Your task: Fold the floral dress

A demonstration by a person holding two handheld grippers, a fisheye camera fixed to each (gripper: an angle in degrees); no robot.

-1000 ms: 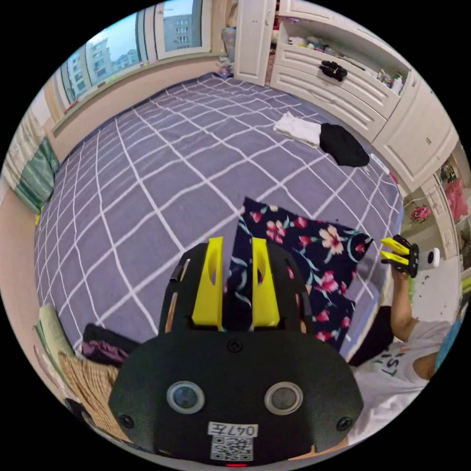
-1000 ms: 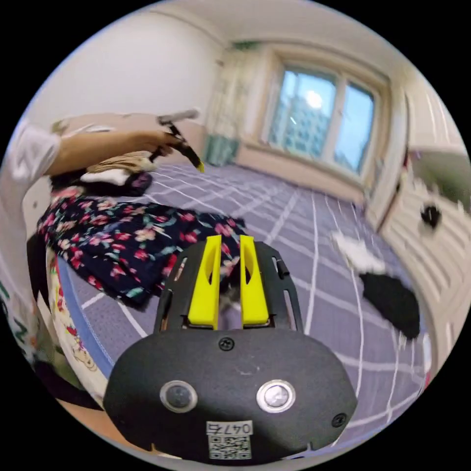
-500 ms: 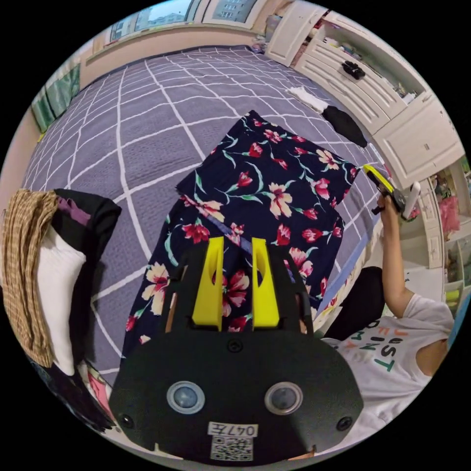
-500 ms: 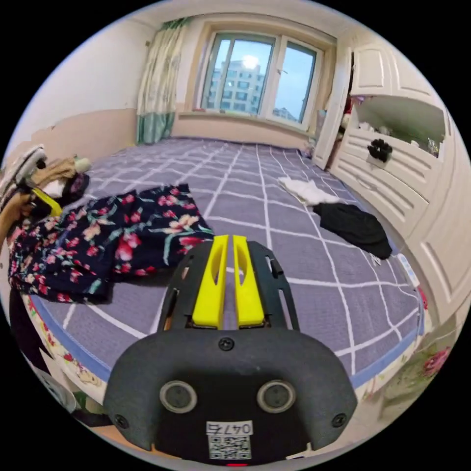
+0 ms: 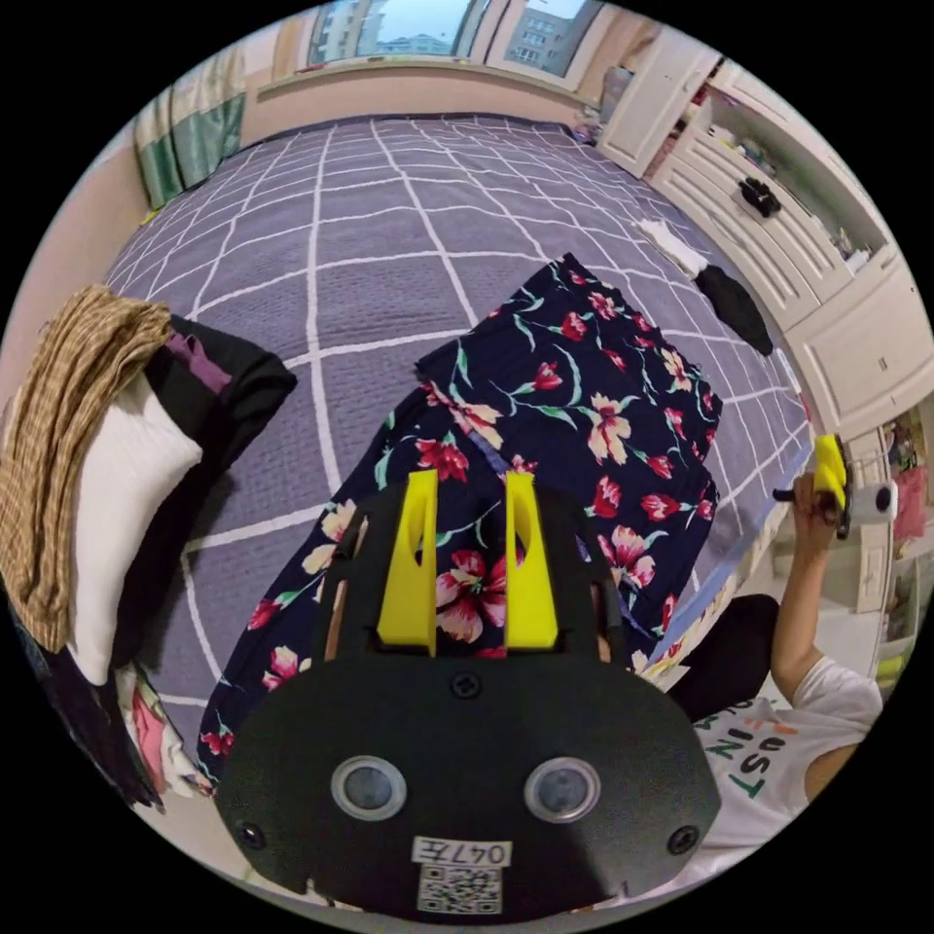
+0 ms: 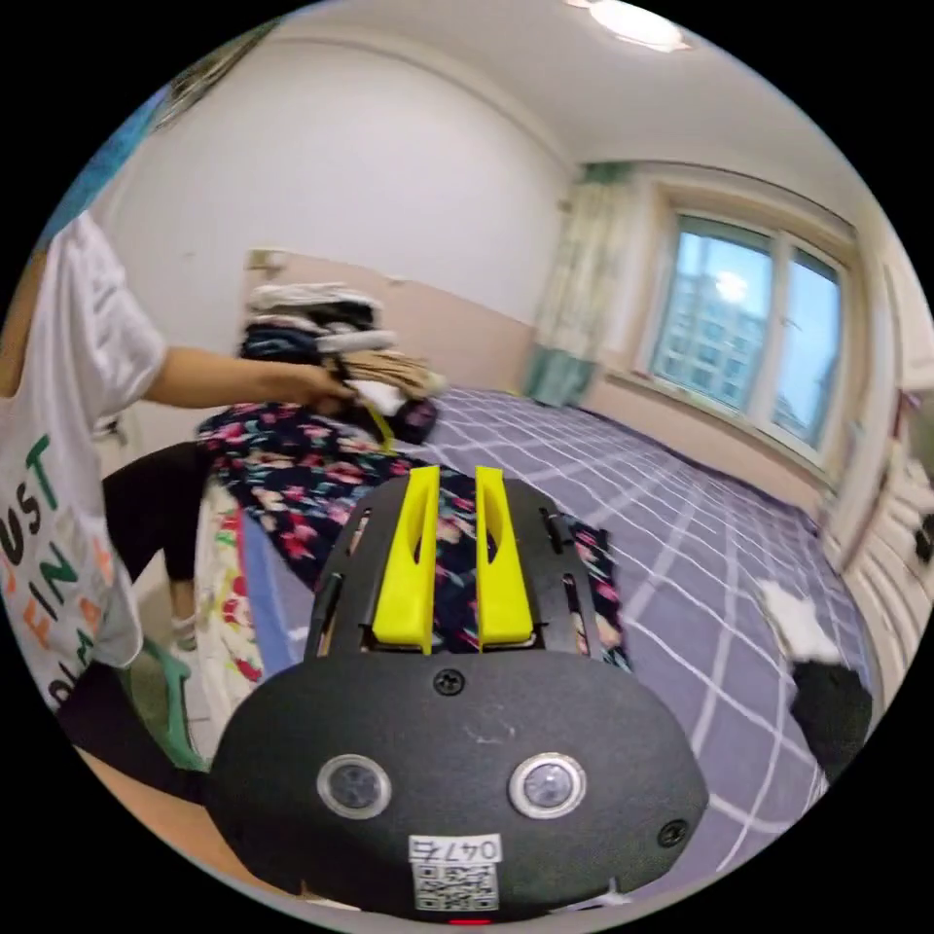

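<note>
The floral dress (image 5: 584,409), dark navy with red and cream flowers, lies spread and partly folded near the bed's front edge. My left gripper (image 5: 470,479) hovers over its near part, jaws apart, and the cloth shows flat between them. In the right gripper view the dress (image 6: 302,467) stretches along the bed edge past my right gripper (image 6: 455,473), whose jaws stand slightly apart on nothing. A hand holds the right gripper (image 5: 832,477) beyond the bed's edge. The left gripper (image 6: 384,428) shows as a yellow tip under the person's hand.
The bed (image 5: 370,243) has a purple cover with a white grid. A pile of folded clothes (image 5: 97,467) sits left of the dress. A white cloth (image 5: 671,243) and a black cloth (image 5: 735,306) lie far right near white cabinets (image 5: 827,292). The person (image 6: 68,506) stands beside the bed.
The dress no longer hangs between the left jaws and now lies flat on the bed. The right jaws closed, then parted slightly; the right gripper drew back off the bed edge and turned towards the person.
</note>
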